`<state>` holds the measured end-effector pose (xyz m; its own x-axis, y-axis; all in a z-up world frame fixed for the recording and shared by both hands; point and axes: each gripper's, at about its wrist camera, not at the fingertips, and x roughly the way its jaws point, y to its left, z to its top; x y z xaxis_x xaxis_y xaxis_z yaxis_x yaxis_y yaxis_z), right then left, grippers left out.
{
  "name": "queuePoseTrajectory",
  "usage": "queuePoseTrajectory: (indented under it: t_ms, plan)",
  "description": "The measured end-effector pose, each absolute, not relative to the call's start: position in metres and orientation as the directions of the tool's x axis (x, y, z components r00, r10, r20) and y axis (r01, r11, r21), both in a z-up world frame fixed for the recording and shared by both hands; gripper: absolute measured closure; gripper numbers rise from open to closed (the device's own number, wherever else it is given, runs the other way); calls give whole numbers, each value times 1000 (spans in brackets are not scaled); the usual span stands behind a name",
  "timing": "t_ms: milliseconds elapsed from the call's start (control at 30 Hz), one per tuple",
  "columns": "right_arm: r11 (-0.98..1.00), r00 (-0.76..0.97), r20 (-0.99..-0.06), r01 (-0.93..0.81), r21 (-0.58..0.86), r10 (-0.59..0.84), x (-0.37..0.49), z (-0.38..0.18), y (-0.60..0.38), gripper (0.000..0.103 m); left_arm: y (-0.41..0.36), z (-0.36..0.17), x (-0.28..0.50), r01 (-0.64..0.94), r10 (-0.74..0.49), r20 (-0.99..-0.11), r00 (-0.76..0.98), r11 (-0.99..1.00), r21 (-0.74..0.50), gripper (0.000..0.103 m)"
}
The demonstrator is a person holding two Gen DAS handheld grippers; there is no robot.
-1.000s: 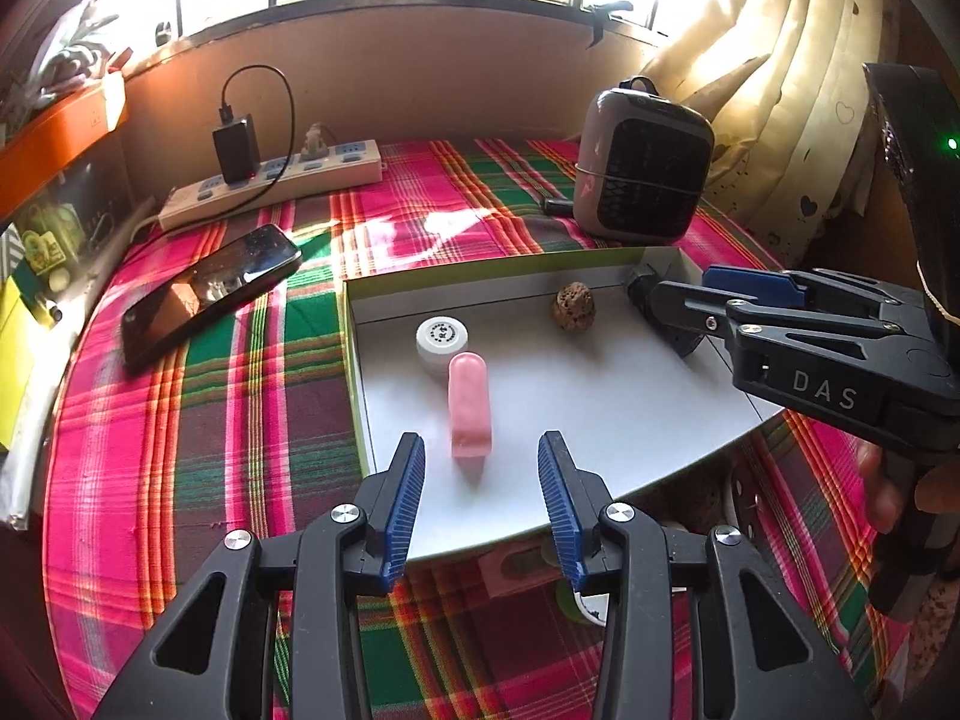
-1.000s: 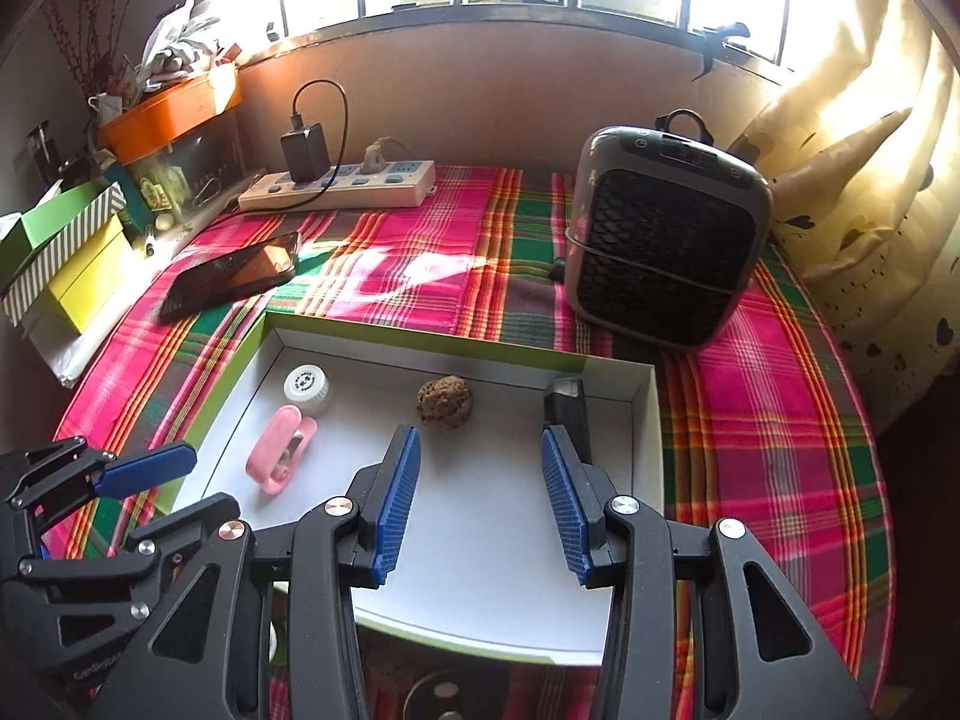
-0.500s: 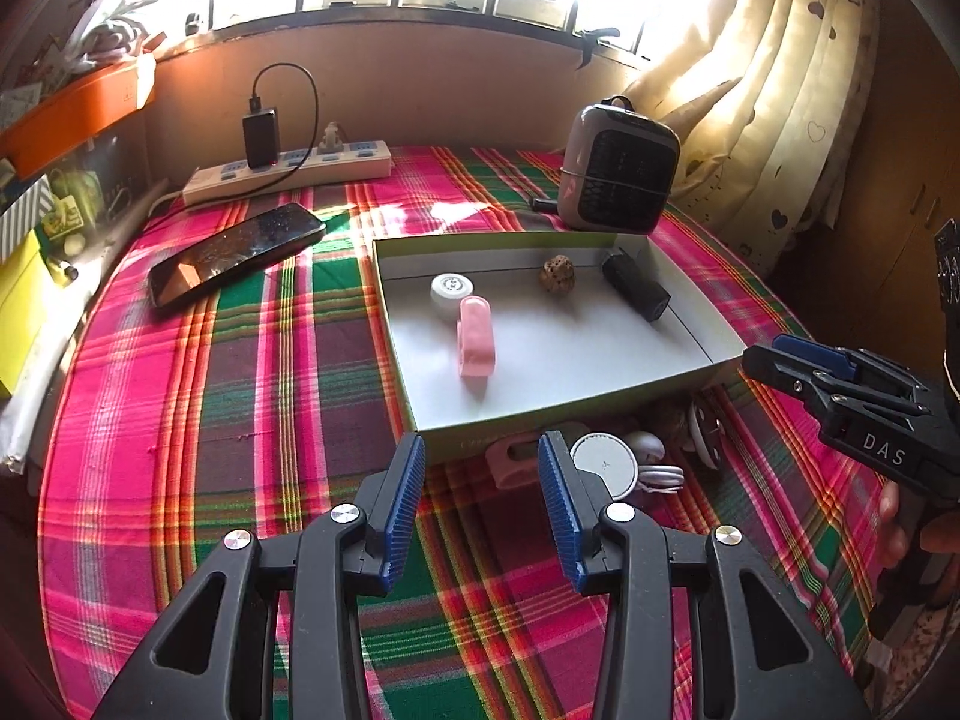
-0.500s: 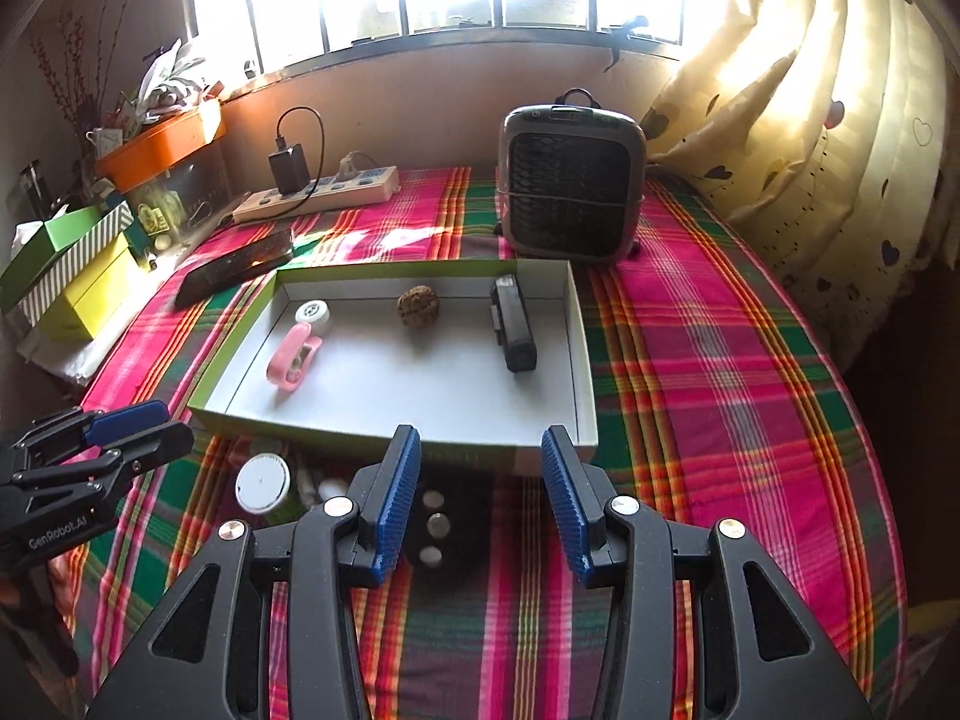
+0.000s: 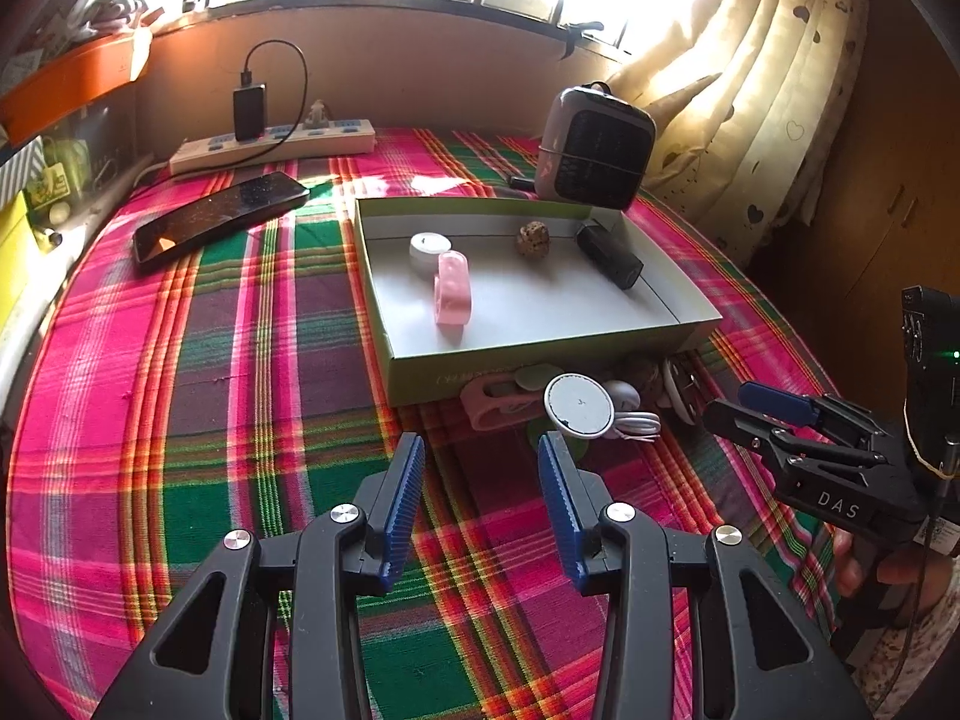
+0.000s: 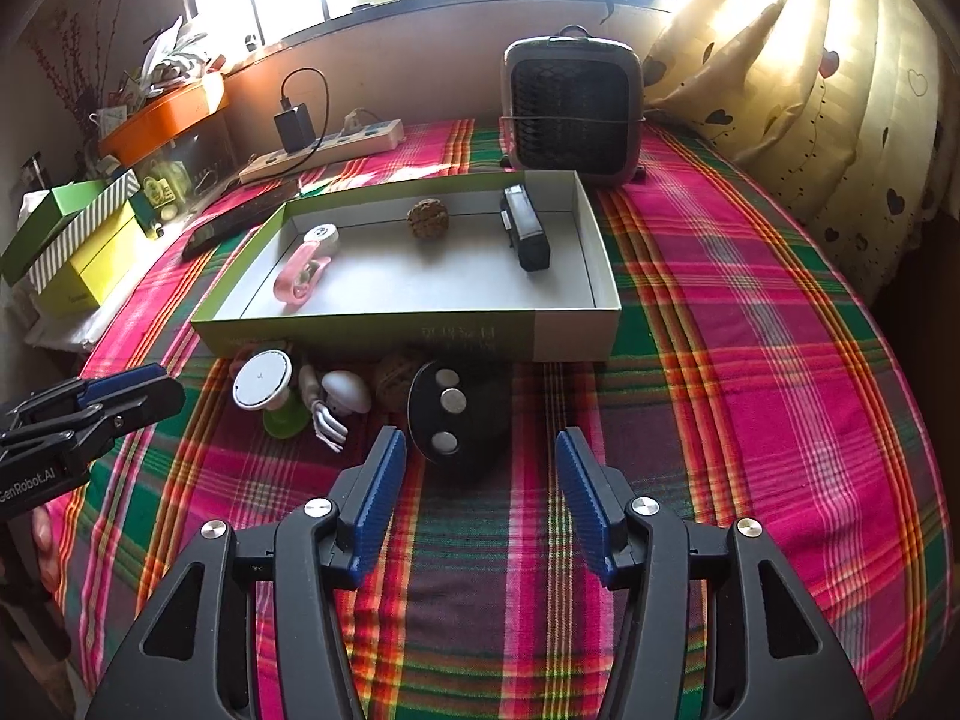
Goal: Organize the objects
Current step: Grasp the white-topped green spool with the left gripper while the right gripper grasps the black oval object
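A green-sided box tray (image 5: 543, 363) (image 6: 420, 333) lies on the plaid cloth. In it are a pink clip (image 5: 453, 291) (image 6: 300, 276), a white round case (image 5: 429, 249), a brown nut (image 5: 534, 239) (image 6: 427, 217) and a black bar (image 5: 609, 255) (image 6: 527, 228). In front of the tray lie a white disc charger (image 5: 578, 407) (image 6: 262, 379) with cable, a pink strap (image 5: 495, 408), a white earbud case (image 6: 347, 391) and a black oval object (image 6: 447, 414). My left gripper (image 5: 480, 504) is open and empty, near the disc. My right gripper (image 6: 480, 501) is open and empty, just short of the black oval.
A grey heater (image 5: 594, 156) (image 6: 573, 114) stands behind the tray. A phone (image 5: 219, 219) and a power strip with charger (image 5: 273, 147) lie at the back left. Green and yellow boxes (image 6: 78, 240) sit at the left edge. A curtain (image 6: 810, 90) hangs on the right.
Both grippers have drawn back from over the tray toward the near edge of the table. The loose objects in front of the tray have come into view. Both stay open.
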<state>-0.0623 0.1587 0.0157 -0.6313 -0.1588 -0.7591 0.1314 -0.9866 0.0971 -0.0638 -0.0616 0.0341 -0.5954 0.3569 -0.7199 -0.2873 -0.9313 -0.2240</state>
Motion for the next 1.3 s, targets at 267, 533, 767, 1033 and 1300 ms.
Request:
queuePoseTrajectory:
  t_ms: [267,533,767,1033,1300]
  plan:
    - [-981,-597,-786,182,63,-161,-75,1,155,47,-42,22,-70,-295,388,-744,-543,-918,-264,61]
    - [-974,-599,-789,225,-2,-137,-84,-2,149,41,-24,25,-77,-295,374,-751,-544,-923,-246,61]
    - [-968,-596,-790,249,-12,-144,-91,-3,149,37,-11,23,-86,-284,349,-766,-540,-932,-224,60]
    - [-963,-593,-790,267,-14,-153,-96,-3,150,34,-5,17,-94,-263,325,-786,-526,-941,-213,60]
    - [-965,-596,-790,261,-17,-147,-95,-3,152,34,-6,16,-99,-225,319,-790,-524,-946,-233,60]
